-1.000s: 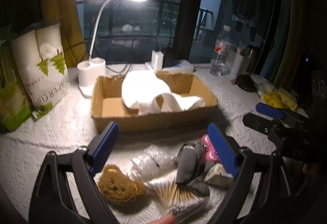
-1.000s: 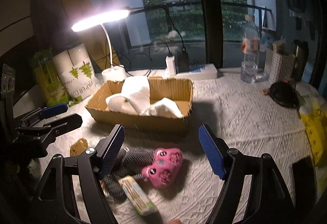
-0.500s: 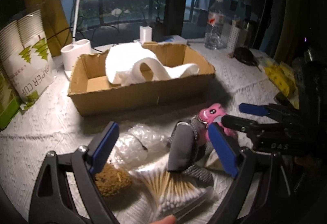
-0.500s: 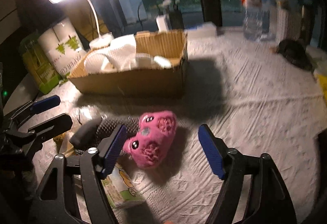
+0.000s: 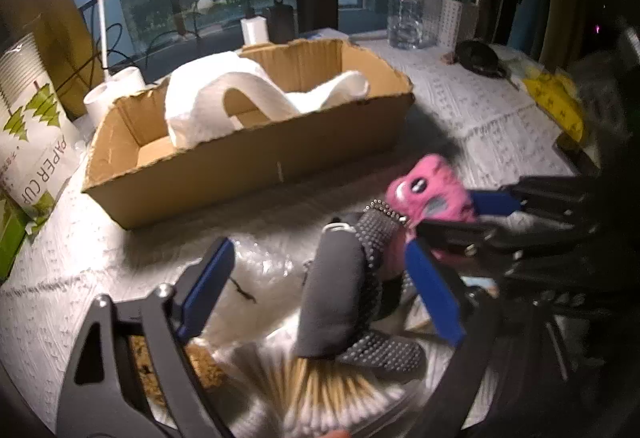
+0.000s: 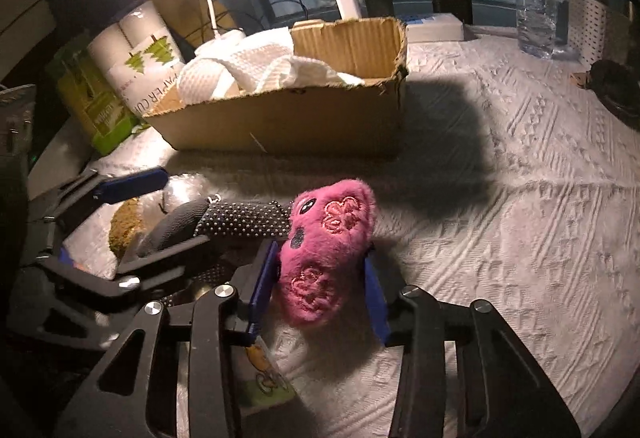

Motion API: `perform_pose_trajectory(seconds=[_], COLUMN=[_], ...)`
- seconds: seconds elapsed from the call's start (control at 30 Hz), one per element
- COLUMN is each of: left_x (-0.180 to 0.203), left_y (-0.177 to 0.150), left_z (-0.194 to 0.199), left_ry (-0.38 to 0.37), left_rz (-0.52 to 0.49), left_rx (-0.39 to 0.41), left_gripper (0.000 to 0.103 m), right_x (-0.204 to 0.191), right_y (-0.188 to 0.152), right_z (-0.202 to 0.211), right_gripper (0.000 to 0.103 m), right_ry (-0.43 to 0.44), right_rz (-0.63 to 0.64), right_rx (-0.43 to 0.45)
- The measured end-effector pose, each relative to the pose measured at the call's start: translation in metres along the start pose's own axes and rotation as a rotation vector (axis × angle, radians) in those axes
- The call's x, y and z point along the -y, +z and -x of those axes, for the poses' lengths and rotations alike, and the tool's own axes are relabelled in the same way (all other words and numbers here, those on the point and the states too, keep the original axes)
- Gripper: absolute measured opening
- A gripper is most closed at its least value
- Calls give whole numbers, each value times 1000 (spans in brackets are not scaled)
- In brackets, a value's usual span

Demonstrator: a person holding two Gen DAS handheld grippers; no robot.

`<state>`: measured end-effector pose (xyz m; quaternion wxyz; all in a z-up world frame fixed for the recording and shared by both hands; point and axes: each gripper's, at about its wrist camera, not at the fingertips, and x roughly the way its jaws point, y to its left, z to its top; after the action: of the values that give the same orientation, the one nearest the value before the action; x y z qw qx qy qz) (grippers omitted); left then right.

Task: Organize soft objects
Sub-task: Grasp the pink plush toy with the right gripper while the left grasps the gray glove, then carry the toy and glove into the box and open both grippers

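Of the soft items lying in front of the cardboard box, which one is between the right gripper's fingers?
The pink plush toy: the right gripper has a blue pad on each side of it. The grey beaded pouch and brown sponge lie outside its fingers.

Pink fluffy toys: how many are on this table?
1. The pink furry plush toy sits between the blue pads of the right claw, in front of the brown cardboard box. More could be hidden under the white towel inside.
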<state>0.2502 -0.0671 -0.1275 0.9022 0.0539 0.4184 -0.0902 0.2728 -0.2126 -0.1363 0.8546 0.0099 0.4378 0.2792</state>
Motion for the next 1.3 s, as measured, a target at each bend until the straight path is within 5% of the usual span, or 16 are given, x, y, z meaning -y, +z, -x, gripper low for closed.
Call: perform_pose_trajectory(seconds=[0.37, 0.57, 1.3], left_x=[25, 22, -14], left_y=[10, 12, 21], left_z=[-10, -14, 67], left_ry=[56, -26, -134], left_rz=[-128, -95, 32], left_rx=[-20, -46, 141], left_gripper=[45, 34, 29], right_x=[28, 35, -3], right_y=[-1, -3, 16], right_z=[31, 43, 65], right_gripper=[43, 43, 43], right_ry=[-16, -21, -48], right_rz=[-30, -40, 31], right_rx=[59, 86, 136])
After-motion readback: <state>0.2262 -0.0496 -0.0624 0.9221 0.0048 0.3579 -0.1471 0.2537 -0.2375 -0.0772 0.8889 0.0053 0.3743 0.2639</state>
